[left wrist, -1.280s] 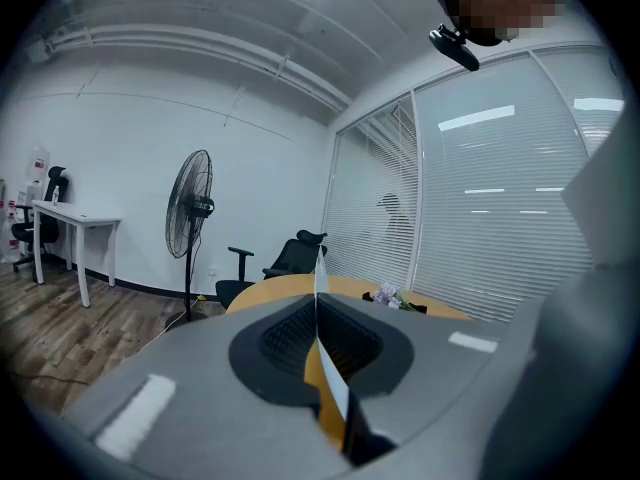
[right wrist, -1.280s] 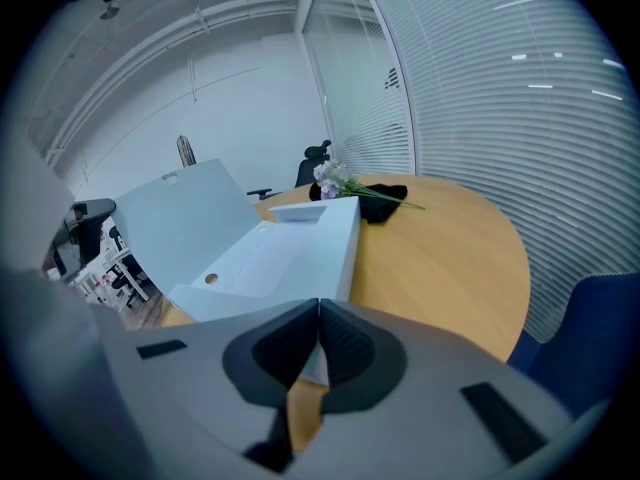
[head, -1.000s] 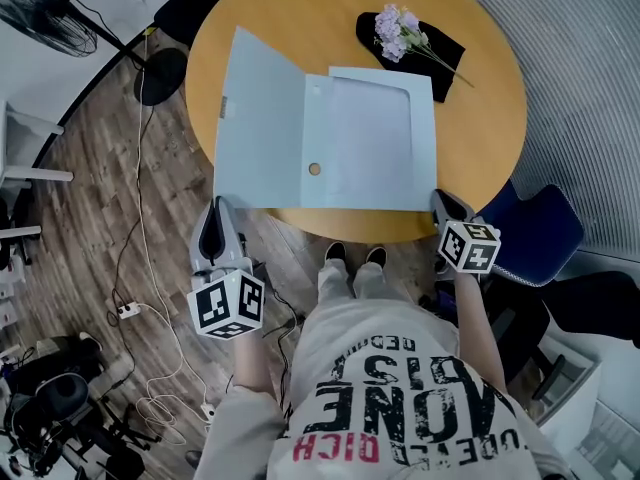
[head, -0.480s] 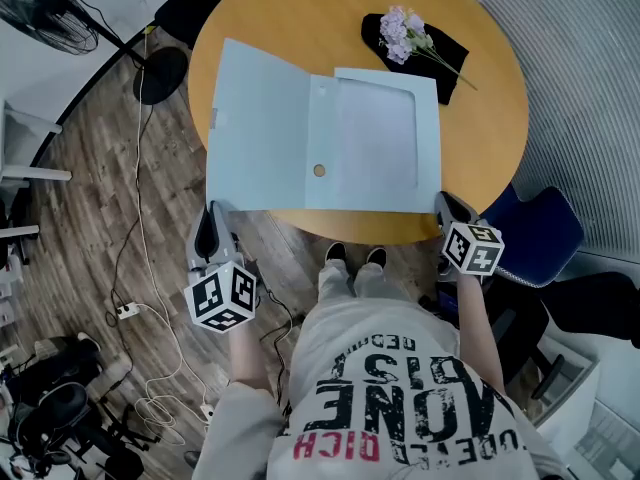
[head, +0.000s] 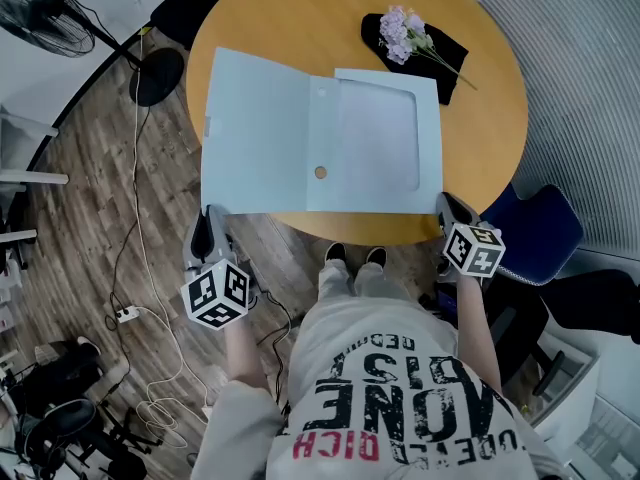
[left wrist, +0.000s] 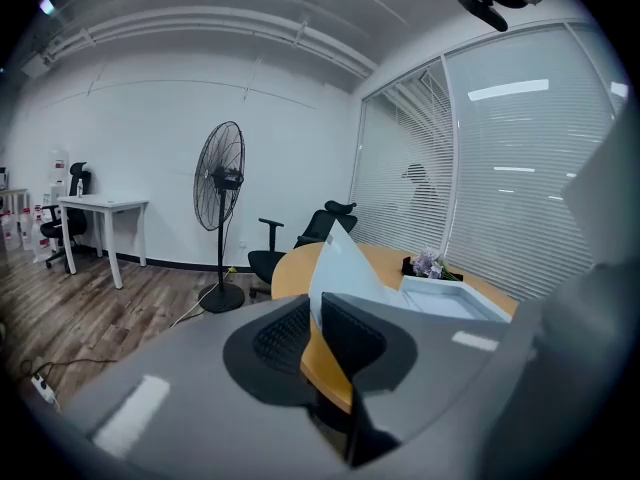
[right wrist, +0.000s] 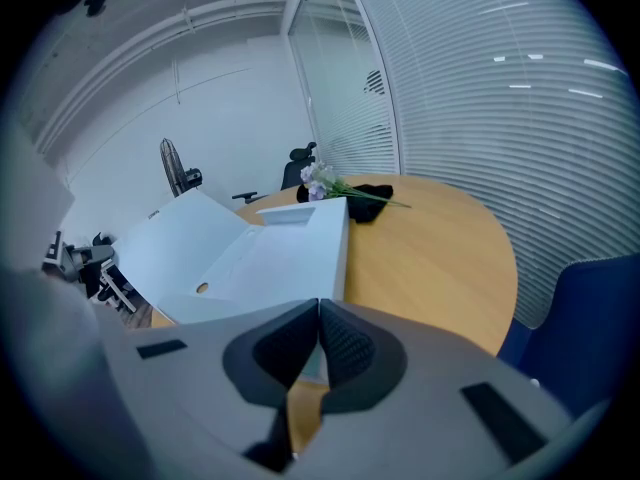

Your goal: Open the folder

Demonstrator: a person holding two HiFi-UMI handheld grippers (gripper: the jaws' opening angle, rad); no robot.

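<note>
A light blue folder (head: 375, 138) lies open on the round wooden table (head: 480, 128). Its cover (head: 255, 133) is spread out to the left and juts past the table's rim. My left gripper (head: 208, 214) hangs just below the cover's near left corner, off the table. Its jaws are opening, with a narrow gap and nothing between the pads. In the left gripper view the cover (left wrist: 340, 263) rises beyond the left gripper (left wrist: 313, 303). My right gripper (head: 444, 202) is shut on the folder's near right corner (right wrist: 335, 268), which runs in under the right gripper (right wrist: 318, 308).
A black cloth with purple flowers (head: 410, 38) lies at the table's far side. A blue chair (head: 540, 233) stands right of me. A standing fan (left wrist: 222, 183), its round base (head: 158, 76) and cables (head: 135, 268) are on the wooden floor to the left.
The cover has swung further out to the left and lies flatter. My left gripper has let go of it, sunk below the table edge and parted its jaws. The right gripper held still.
</note>
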